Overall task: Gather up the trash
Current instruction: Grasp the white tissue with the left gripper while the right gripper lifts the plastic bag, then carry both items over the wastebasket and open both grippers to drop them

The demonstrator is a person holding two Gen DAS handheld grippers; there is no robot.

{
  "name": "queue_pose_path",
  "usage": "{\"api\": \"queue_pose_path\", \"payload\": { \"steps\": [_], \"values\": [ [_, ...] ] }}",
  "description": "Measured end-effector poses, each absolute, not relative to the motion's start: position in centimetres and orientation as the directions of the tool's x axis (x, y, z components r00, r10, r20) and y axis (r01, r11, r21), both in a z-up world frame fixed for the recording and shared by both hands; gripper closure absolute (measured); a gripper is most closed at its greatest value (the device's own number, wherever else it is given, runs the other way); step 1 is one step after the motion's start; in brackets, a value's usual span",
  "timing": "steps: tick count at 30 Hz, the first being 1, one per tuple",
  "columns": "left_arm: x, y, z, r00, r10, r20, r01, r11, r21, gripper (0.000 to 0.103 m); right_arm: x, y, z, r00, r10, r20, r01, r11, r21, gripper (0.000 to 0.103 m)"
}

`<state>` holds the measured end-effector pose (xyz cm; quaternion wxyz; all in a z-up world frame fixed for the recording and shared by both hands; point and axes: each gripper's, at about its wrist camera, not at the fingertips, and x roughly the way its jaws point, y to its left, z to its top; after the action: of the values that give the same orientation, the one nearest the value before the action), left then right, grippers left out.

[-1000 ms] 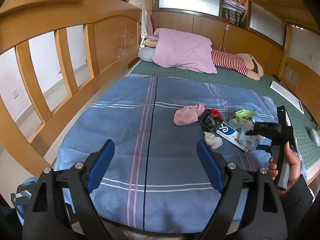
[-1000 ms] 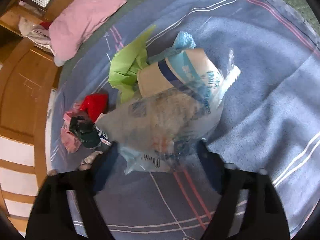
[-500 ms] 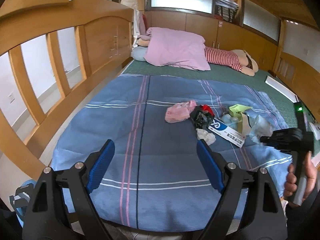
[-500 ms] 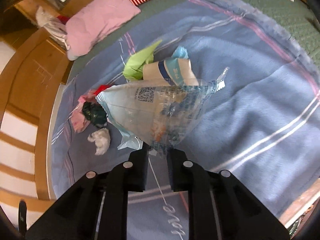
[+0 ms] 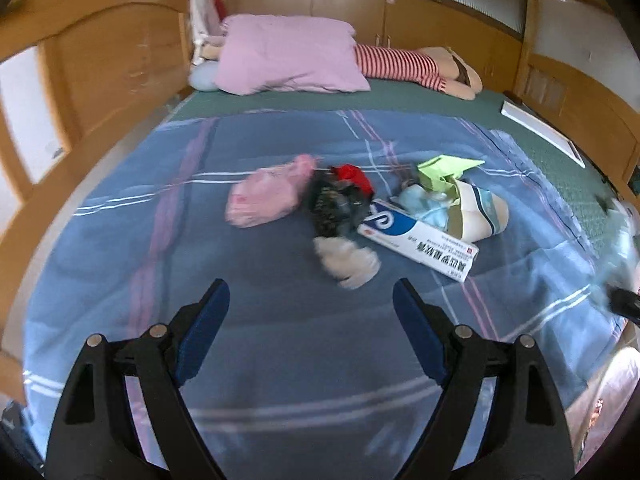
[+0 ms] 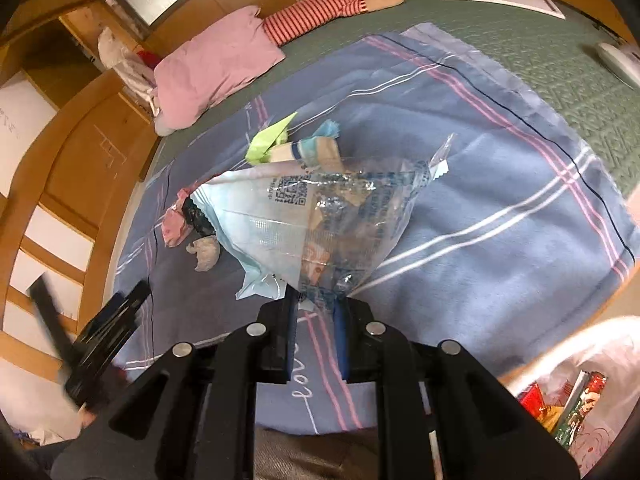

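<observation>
My right gripper [image 6: 314,304] is shut on a clear plastic wrapper [image 6: 316,216] and holds it above the blue blanket [image 6: 480,184]. My left gripper [image 5: 310,304] is open and empty, low over the blanket's near part. Ahead of it lies the trash pile: a white tissue wad [image 5: 348,260], a white and blue box [image 5: 416,236], a black wrapper [image 5: 334,208], a pink plastic bag [image 5: 268,196], a red scrap [image 5: 354,176], green paper [image 5: 444,168] and a paper cup [image 5: 476,216]. The right wrist view shows the green paper [image 6: 268,140] and tissue wad [image 6: 206,252] too.
A pink pillow [image 5: 288,56] and a striped doll [image 5: 404,66] lie at the bed's far end. Wooden bed rails [image 5: 100,64] run along the left. A white bag with trash in it [image 6: 572,392] sits below the bed's near edge at right.
The right gripper closed on the plastic wrapper and lifted it back toward the bed's near edge. The left gripper moved forward toward the trash pile.
</observation>
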<state>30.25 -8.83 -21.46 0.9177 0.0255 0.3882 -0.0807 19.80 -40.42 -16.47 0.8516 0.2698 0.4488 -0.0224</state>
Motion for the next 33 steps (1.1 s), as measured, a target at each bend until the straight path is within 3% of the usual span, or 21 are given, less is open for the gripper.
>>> {"api": "queue_pose_path", "payload": {
  "steps": [9,10,11,12,16,25,33],
  "values": [
    [37.5,-12.9,-27.7,0.619,-0.085,-0.781,0.147,0.989,0.008,0.020,17.9,-43.7,-16.3,0.614,0.160,-0.773,0.334,0.835,0.438,0.086],
    [38.0,-13.0,-28.3,0.609,-0.079,-0.789,0.139,0.990,0.008,0.031,17.7,-44.0,-16.3,0.616,0.161,-0.771,0.336,0.832,0.442,0.086],
    [38.6,-13.1,-28.9,0.590,-0.081,-0.803,0.136,0.991,0.000,0.058,17.7,-44.1,-16.4,0.616,0.164,-0.770,0.337,0.829,0.446,0.086],
    [39.2,-13.1,-29.7,0.557,-0.085,-0.826,0.137,0.990,-0.010,0.069,17.6,-44.2,-16.5,0.616,0.165,-0.770,0.339,0.828,0.447,0.086],
    [38.7,-13.3,-29.4,0.581,-0.072,-0.811,0.153,0.988,0.022,0.080,17.4,-44.4,-16.5,0.617,0.168,-0.769,0.341,0.823,0.454,0.086],
    [32.3,-12.3,-21.3,0.692,-0.059,-0.719,0.144,0.988,0.057,0.081,14.5,-43.4,-13.1,0.682,0.149,-0.716,0.294,0.840,0.456,0.086],
    [21.9,-16.8,-12.2,0.763,-0.214,-0.610,0.290,0.957,0.027,0.081,6.8,-43.1,-7.9,0.764,-0.007,-0.645,0.325,0.868,0.376,0.086]
  ]
}}
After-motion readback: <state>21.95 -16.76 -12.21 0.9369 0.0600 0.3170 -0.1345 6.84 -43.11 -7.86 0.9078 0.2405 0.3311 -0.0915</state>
